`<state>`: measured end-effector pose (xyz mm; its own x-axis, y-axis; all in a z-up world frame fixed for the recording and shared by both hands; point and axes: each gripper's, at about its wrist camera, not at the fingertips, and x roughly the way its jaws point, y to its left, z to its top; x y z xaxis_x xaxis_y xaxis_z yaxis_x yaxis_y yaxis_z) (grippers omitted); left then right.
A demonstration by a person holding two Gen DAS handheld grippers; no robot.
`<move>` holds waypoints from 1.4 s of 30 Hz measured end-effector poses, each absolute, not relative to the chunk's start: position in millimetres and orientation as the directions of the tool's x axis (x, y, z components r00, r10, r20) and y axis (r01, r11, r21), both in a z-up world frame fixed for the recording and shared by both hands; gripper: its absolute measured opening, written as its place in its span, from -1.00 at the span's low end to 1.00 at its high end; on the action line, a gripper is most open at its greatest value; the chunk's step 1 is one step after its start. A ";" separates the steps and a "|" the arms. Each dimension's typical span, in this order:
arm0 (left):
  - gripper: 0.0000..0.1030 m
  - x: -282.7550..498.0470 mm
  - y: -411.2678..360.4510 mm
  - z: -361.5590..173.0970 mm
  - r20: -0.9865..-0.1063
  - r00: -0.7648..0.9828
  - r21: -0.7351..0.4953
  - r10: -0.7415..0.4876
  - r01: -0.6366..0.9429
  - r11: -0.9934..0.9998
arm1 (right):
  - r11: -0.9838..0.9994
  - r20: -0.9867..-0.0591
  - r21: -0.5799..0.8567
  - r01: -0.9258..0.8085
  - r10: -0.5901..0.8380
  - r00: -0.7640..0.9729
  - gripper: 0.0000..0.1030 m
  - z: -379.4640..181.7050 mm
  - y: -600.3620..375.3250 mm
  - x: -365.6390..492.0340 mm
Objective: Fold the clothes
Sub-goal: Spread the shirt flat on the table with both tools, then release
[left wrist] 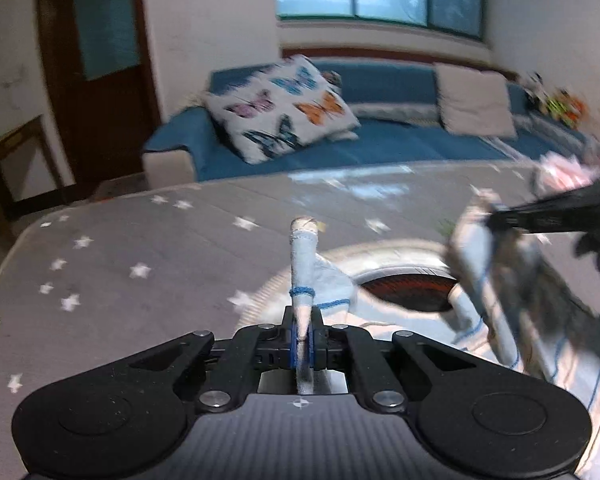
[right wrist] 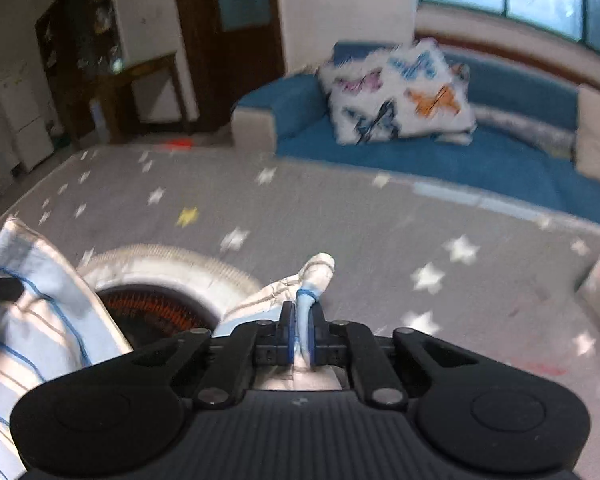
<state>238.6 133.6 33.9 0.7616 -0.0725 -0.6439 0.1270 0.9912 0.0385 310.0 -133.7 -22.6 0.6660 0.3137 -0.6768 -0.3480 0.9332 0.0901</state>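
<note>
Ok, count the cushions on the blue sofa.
2. A butterfly-print cushion leans at the sofa's left end; a plain pale cushion leans against the backrest further right. The sofa's far right is blurred and cluttered, so more could be hidden.

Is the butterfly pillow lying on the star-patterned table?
No, the butterfly pillow rests on the blue sofa behind the star-patterned table.

Butterfly cushion [left wrist: 284,108] on blue sofa [left wrist: 400,148]
</note>
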 end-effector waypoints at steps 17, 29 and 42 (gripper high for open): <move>-0.92 297.2 174.8 -6.3 -0.661 0.732 0.157 0.163 -0.077 0.985 | 0.991 -0.687 -0.003 -0.134 0.095 0.720 -0.42 -34.1 -179.4 342.9; -0.10 231.9 155.1 20.0 -0.647 0.756 0.154 0.102 -0.002 0.988 | 0.944 -0.774 -0.030 -0.329 0.187 0.605 0.16 -23.1 -146.1 263.2; -0.03 151.5 133.7 -17.0 -0.700 0.707 0.198 0.099 0.059 0.978 | 0.862 -0.783 -0.052 -0.504 0.278 0.556 0.43 -30.2 -84.4 150.8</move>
